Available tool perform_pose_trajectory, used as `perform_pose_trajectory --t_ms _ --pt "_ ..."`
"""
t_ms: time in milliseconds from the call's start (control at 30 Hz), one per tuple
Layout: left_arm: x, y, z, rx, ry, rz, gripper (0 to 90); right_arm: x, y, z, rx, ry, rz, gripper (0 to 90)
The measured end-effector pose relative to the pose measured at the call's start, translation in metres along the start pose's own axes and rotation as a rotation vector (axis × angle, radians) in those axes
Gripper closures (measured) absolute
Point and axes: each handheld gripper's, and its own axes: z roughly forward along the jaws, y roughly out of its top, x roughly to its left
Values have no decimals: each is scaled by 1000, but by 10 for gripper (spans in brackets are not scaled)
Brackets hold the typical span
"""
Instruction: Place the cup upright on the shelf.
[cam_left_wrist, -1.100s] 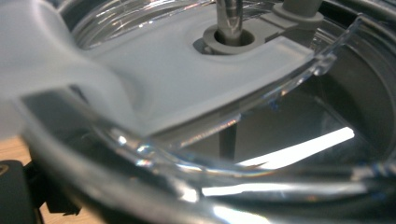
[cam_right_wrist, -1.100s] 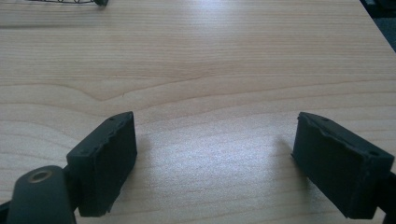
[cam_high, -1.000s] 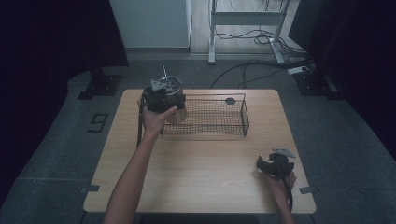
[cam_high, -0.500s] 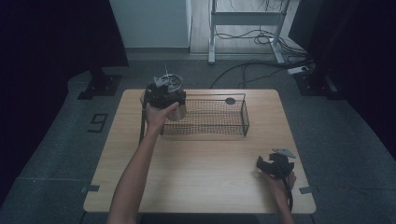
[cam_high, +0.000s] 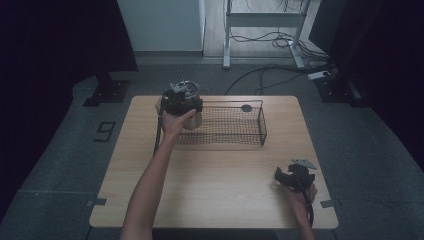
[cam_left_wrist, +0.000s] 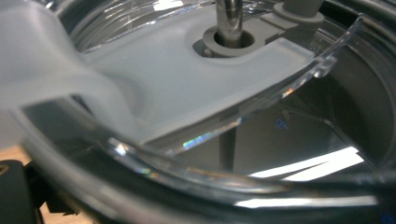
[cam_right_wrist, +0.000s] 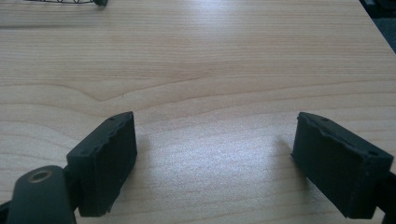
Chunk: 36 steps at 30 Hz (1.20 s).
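Note:
My left gripper (cam_high: 182, 100) hangs over the left end of a black wire basket (cam_high: 250, 142) at the back of the wooden table (cam_high: 215, 175). It is shut on a clear plastic container (cam_high: 194, 120), which is off the table. In the left gripper view the clear container (cam_left_wrist: 280, 140) is pressed close, with a grey insert (cam_left_wrist: 187, 93) and a metal rod (cam_left_wrist: 229, 14) inside; the jaws are hidden. At the table's front right my right gripper (cam_high: 292, 176) sits low. Its fingers stand open (cam_right_wrist: 215, 158) over bare wood with nothing between them.
A small dark round object (cam_high: 246, 108) lies at the far right of the basket. Bare tabletop (cam_right_wrist: 210, 56) stretches between the basket and the right gripper. Cables and a metal stand's legs (cam_high: 260, 30) lie on the floor behind the table.
My left gripper and the container have drifted slightly to the right over the basket's left end. The right gripper has stayed still.

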Motion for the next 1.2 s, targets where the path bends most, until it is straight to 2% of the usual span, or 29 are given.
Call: perform_pose_trajectory --t_ms 300,533,1200 --pt "-3 -8 22 21 14 -16 38 0 0 0 0 0 0 134" --pt "-4 -17 33 51 24 -7 38 0 0 0 0 0 0 134" --pt "-8 -36 49 93 27 -19 38 0 0 0 0 0 0 135"
